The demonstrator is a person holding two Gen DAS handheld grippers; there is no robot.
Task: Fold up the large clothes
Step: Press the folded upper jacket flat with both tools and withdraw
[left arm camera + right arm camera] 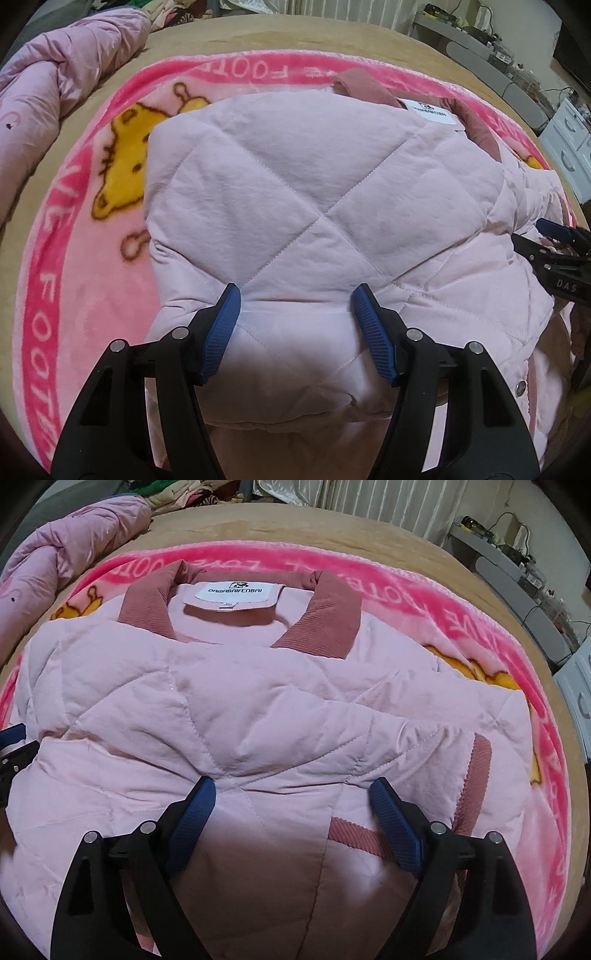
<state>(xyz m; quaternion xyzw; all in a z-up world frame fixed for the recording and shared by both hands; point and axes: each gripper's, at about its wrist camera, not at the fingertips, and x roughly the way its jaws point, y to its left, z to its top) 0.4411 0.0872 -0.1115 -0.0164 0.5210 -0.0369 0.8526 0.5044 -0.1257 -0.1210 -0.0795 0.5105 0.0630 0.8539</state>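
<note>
Pink quilted puffer jacket [229, 716], corduroy collar [332, 616], lies puffy on a plush blanket [74, 229]; left gripper [295, 299] and right gripper [291, 794] both spread wide over its hem, gripping nothing.

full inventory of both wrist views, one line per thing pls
jacket: 1, pale pink quilted, spread on the blanket, under both grippers
collar: 1, dusty rose ribbed, far end of jacket
label: 1, white, inside the collar
blanket: 1, hot pink with yellow cartoon figures, under the jacket
bed: 1, tan, under the blanket
quilt: 1, pink, bunched at far left
left gripper: 1, black with blue pads, open over jacket
right gripper: 1, same, open over jacket
</note>
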